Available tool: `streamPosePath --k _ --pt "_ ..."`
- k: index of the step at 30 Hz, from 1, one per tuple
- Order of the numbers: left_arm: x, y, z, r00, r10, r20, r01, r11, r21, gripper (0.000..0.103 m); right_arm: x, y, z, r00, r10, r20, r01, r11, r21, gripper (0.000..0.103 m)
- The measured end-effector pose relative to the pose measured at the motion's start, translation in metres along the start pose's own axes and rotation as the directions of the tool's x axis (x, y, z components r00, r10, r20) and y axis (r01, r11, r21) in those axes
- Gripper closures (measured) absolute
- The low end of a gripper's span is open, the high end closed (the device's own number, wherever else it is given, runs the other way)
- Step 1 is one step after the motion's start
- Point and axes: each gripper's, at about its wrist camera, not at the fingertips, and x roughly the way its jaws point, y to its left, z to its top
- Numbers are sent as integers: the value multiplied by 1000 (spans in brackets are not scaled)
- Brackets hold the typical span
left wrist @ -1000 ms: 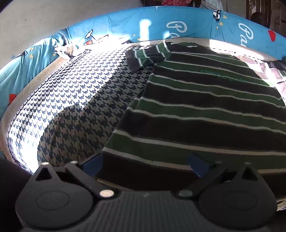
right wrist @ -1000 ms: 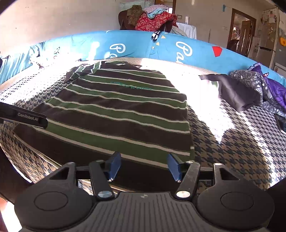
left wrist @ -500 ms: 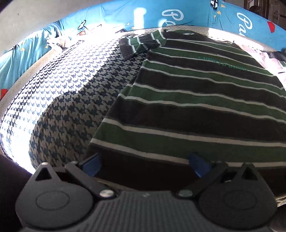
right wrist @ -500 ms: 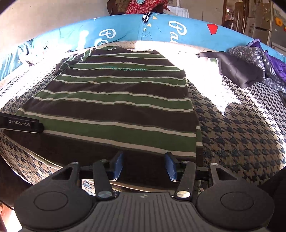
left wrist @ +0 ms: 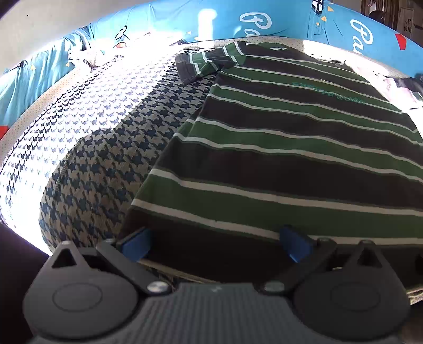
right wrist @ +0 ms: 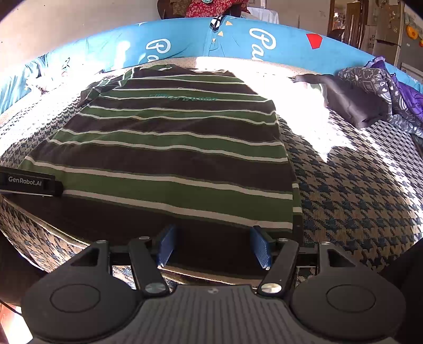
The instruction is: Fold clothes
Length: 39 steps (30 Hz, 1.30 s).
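Striped T-shirt (right wrist: 164, 158) spread flat on houndstooth bedcover (right wrist: 357, 190), filling centre of right wrist view and right two thirds of left wrist view (left wrist: 290, 164). Dark brown and green bands with thin white lines, teal chest lettering near top of frame. Collar end far, toward blue printed cloth (right wrist: 185, 39) along upper edge; hem nearest the cameras, at bottom of both frames. One short sleeve bunched at upper centre of left wrist view (left wrist: 203, 64), lying on bedcover (left wrist: 105, 132).

Left gripper (left wrist: 214, 244) at lower centre of its frame, blue pads (left wrist: 134, 242) spread wide, hem's left corner region between them. No pad visibly pressing fabric; jaws released. Its black finger with white "GenRobot.AI" lettering also visible at left edge of right wrist view (right wrist: 29, 182), over the shirt's left hem area.

Right gripper (right wrist: 214, 244) at lower centre of its frame, jaws opening, blue pads (right wrist: 166, 244) apart, dark hem band between them near the shirt's right corner. Pads not clamped on cloth as far as visible.

Dark grey garment (right wrist: 349, 103) and purple patterned clothes pile (right wrist: 391, 98) at upper right of right wrist view, well apart from the shirt. Bright sun patch on bedcover between them and the shirt. Red patterned fabric (right wrist: 211, 8) beyond the blue cloth, top centre.
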Motion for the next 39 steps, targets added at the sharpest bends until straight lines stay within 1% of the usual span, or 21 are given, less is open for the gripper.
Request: streamPosePath --k 9,19,28,31,35,39 --pt "0 -1 -3 1000 3 3 -3 1000 -4 0 2 2 0 1000 -15 -8 15 1000 -6 36" --pt "-1 -2 -3 1000 11 -6 -11 1000 -5 0 3 2 1 1000 -22 -20 22 1000 -3 33" --pt "0 0 -2 1000 3 -23 -4 1000 -23 0 4 5 1 999 -38 -20 38 999 -11 30" --pt "0 -1 -1 1000 5 -27 -6 1000 -22 0 5 4 1 998 -56 -25 55 998 -3 23" --pt "0 0 0 999 4 -32 -5 1000 -24 0 9 -1 3 995 -82 -56 84 996 41 8" --pt "0 0 0 999 3 -34 -4 1000 -25 0 10 -3 5 994 -85 -70 90 994 59 7"
